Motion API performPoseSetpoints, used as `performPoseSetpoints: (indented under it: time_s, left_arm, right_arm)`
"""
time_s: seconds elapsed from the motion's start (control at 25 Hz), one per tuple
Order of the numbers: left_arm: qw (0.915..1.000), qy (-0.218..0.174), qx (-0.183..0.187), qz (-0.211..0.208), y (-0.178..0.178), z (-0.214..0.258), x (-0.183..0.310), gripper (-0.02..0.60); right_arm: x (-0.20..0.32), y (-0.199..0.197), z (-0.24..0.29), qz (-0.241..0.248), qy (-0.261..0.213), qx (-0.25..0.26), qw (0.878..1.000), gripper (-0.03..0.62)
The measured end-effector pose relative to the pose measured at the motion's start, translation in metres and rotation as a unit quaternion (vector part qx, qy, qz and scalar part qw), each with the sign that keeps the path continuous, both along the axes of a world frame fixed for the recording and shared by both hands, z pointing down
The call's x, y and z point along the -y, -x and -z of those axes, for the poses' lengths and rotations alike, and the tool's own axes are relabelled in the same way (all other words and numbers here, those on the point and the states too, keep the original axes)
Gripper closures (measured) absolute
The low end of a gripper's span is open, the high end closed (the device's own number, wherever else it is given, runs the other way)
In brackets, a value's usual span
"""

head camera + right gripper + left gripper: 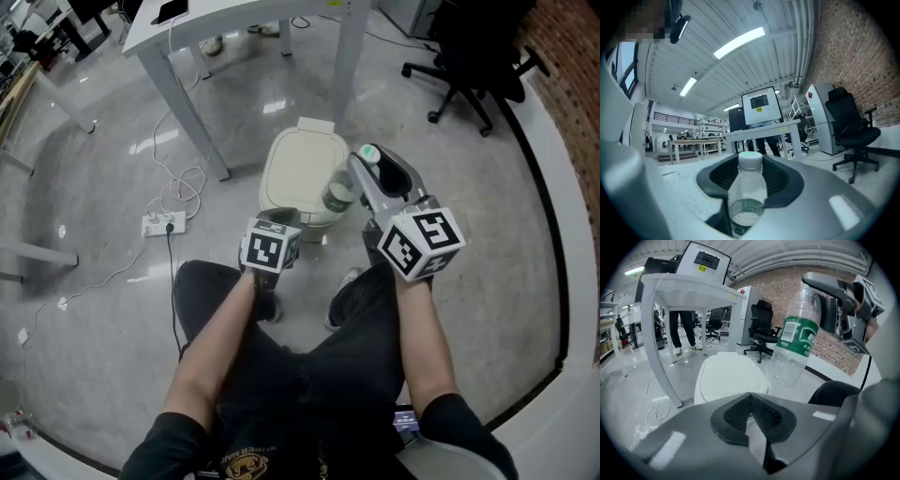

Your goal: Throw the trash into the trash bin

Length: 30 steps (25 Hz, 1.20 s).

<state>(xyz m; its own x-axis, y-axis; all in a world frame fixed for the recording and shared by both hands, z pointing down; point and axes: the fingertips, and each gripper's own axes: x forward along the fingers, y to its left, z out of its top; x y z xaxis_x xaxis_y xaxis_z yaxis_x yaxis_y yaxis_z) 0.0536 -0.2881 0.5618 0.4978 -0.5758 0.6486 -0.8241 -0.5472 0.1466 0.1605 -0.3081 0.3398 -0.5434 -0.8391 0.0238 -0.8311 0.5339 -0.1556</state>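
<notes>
Level right hand-held gripper [750, 165] clamps the bottle [797, 335], cap up, base slanting toward the bin [727, 377]; left hand-held gripper [750, 399] angles down, closed, empty.

This looks like an open-plan office or lab workspace. A white desk [216, 23] stands far off on a polished grey floor [94, 281], with a power strip [164, 223] and loose cables at its left. A black office chair [473, 56] sits far right by a brick wall [572, 75]. Strip lights [739, 42] run overhead, above what seem to be more rows of desks [689, 143].
</notes>
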Motion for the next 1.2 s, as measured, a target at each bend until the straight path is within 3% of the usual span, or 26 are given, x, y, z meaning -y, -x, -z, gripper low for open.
performPoseSetpoints:
  time_s: [0.2,0.4,0.6,0.88,1.2]
  left_arm:
    - [0.9996,0.018,0.022,-0.002,-0.005,-0.030,-0.001,0.574]
    - [0.9995,0.028,0.014,0.003,-0.002,-0.039,-0.001,0.574]
    - [0.9992,0.021,0.035,0.003,-0.005,-0.042,-0.003,0.575]
    - [0.9990,0.035,0.027,0.008,-0.004,-0.036,0.002,0.575]
    - [0.9992,0.012,0.037,0.006,-0.011,-0.009,0.009,0.575]
  right_arm:
    - [-0.003,-0.011,0.009,-0.004,-0.009,0.000,1.000,0.434]
    - [-0.005,-0.012,0.013,-0.005,-0.013,0.002,1.000,0.434]
    - [-0.006,-0.009,0.010,-0.004,-0.009,0.008,1.000,0.434]
    - [-0.010,-0.015,0.012,-0.005,-0.011,0.008,1.000,0.434]
    - [-0.005,-0.014,0.010,-0.009,-0.008,0.013,1.000,0.434]
